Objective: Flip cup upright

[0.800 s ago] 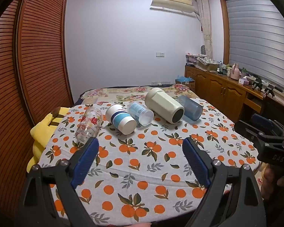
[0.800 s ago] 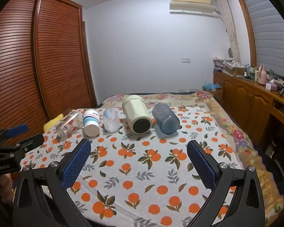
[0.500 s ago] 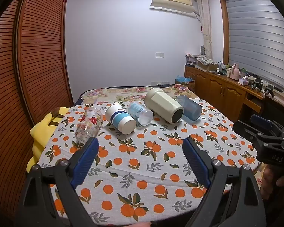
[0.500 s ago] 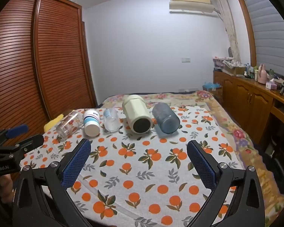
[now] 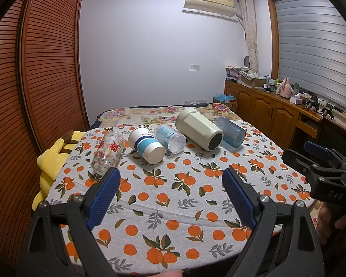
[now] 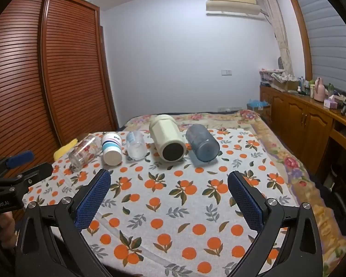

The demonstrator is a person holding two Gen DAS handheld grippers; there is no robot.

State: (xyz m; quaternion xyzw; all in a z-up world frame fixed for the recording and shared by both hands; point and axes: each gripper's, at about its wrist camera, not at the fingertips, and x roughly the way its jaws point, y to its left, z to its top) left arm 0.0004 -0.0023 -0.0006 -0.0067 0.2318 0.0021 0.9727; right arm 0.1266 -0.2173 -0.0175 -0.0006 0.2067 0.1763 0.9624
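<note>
Cups, five in all, are lying on their sides across the bench (image 5: 173,198); nothing is changing between frames. We are holding left gripper (image 5: 170,192) and right gripper (image 6: 168,192) back, jaws apart, empty; flipping not begun.

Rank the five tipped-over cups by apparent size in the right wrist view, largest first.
1. Cream faceted cup
2. Blue translucent cup
3. White cup with blue stripes and floral glass look alike, so no ranking between them
4. Clear plastic cup

All five lie in one row, so nearness matters little.
</note>
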